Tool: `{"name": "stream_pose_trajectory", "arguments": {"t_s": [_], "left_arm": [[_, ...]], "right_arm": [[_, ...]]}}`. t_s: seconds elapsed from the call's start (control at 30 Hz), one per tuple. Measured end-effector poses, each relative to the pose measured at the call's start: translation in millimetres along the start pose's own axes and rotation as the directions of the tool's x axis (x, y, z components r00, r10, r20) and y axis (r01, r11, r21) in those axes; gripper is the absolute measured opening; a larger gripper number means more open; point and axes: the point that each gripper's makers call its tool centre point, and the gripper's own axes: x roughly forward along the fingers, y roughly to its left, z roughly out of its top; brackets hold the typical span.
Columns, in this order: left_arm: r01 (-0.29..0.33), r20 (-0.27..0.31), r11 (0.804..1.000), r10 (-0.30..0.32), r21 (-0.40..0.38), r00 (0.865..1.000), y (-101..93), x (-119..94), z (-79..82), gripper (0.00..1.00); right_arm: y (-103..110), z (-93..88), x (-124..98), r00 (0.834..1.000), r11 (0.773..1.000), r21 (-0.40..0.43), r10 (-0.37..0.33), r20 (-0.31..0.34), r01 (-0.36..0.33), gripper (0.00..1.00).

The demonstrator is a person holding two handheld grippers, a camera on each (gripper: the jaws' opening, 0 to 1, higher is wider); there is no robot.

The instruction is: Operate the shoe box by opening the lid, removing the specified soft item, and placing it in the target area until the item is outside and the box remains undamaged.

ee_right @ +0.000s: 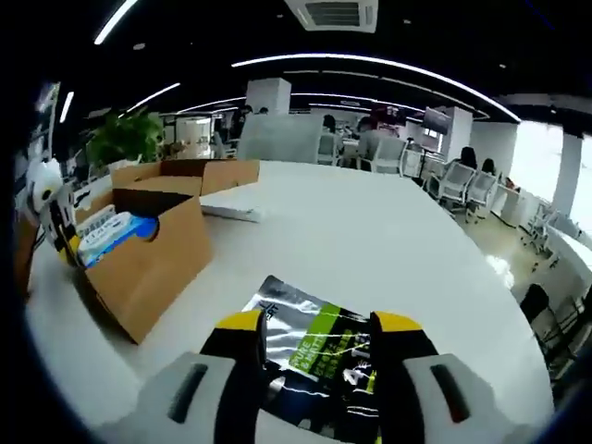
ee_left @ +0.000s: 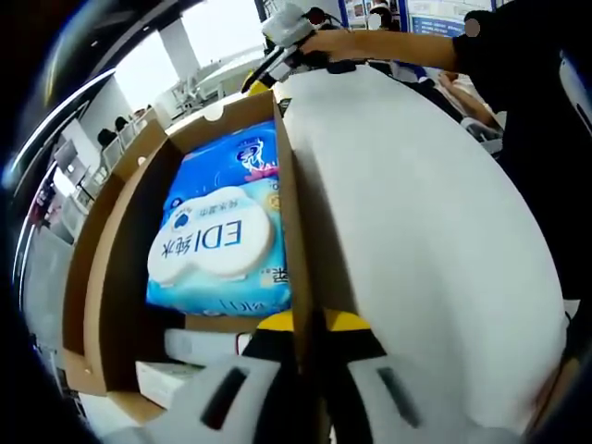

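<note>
1. Left gripper view: the cardboard box (ee_left: 111,277) lies open on the white table (ee_left: 416,240), taking up the left half of the frame.
2. Left gripper (ee_left: 310,328) rises from the bottom centre. Its yellow-tipped jaws are clamped on the box's right wall, one tip inside and one outside.
3. Inside the box, a blue pack of wipes (ee_left: 222,231) with a white lid lies flat, its right edge against the gripped wall. A brown gap stays free along its left side. Small white items sit at the lower end of the box, too blurred to tell what they are.
4. Top of that frame: a person's hand and dark sleeve hold the right gripper (ee_left: 277,46) near the box's far edge.
5. Right of the box the tabletop is bare and wide, out to its curved edge.
6. Right gripper view: right gripper (ee_right: 319,333) at bottom centre, jaws apart, held over a silver and green foil pouch (ee_right: 310,356) that lies flat on the table. I cannot tell whether the tips touch it.
7. The box (ee_right: 139,250) sits at centre left, well apart from the pouch, with the blue pack (ee_right: 111,236) showing inside and the left gripper (ee_right: 51,217) at its far left side.
8. A flat white item (ee_right: 231,208) lies just beyond the box; open tabletop spreads to the right.
</note>
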Motion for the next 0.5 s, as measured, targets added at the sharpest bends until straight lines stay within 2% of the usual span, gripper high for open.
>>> {"name": "stream_pose_trajectory", "arguments": {"t_s": [0.13,0.17,0.2,0.23,0.27,0.3,0.33,0.43,0.47,0.5], "left_arm": [[-0.001,-0.002,1.000,0.001,0.003,1.000,-3.3,-0.1,-0.2,0.03],[-0.001,-0.001,1.000,0.001,0.002,1.000,-3.9,-0.2,-0.2,0.03],[-0.001,0.000,1.000,0.001,0.002,1.000,-4.3,-0.2,-0.2,0.03],[-0.001,0.001,1.000,0.001,0.003,1.000,-4.9,-0.2,-0.2,0.04],[-0.001,0.001,1.000,0.001,0.006,1.000,-5.4,-0.3,-0.3,0.04],[-0.001,0.002,1.000,0.001,0.006,1.000,-5.5,-0.3,-0.2,0.04],[-0.001,0.001,1.000,0.001,0.006,1.000,-5.7,-0.3,-0.3,0.04],[0.000,0.002,1.000,0.000,0.006,1.000,-6.1,-0.2,-0.4,0.04],[-0.001,0.002,1.000,0.001,0.006,1.000,-6.5,-0.2,0.0,0.04],[-0.001,0.001,1.000,0.001,0.006,1.000,-6.6,-0.1,0.0,0.04]], "right_arm": [[-2.2,-8.6,2.7,0.994,0.987,0.132,-0.099,0.038,0.093,0.54],[-2.8,-8.2,4.3,0.990,0.977,0.184,-0.122,0.069,0.108,0.54],[-8.5,-8.7,4.3,0.981,0.968,0.198,-0.173,0.089,0.153,0.55],[-7.1,-14.0,7.4,0.984,0.979,0.127,-0.170,0.062,0.161,0.58],[-5.6,-22.0,10.8,0.983,0.976,0.123,-0.182,0.024,0.178,0.62],[-5.4,-22.7,11.5,0.982,0.975,0.128,-0.185,0.023,0.181,0.65],[-4.1,-23.9,13.9,0.983,0.976,0.129,-0.183,0.030,0.178,0.65],[-3.7,-35.0,18.3,0.984,0.977,0.116,-0.180,-0.008,0.180,0.64],[-3.7,-38.0,20.8,0.984,0.969,0.176,-0.178,0.000,0.175,0.64],[-6.1,-37.6,20.6,0.984,0.972,0.154,-0.178,0.005,0.175,0.64]]}}
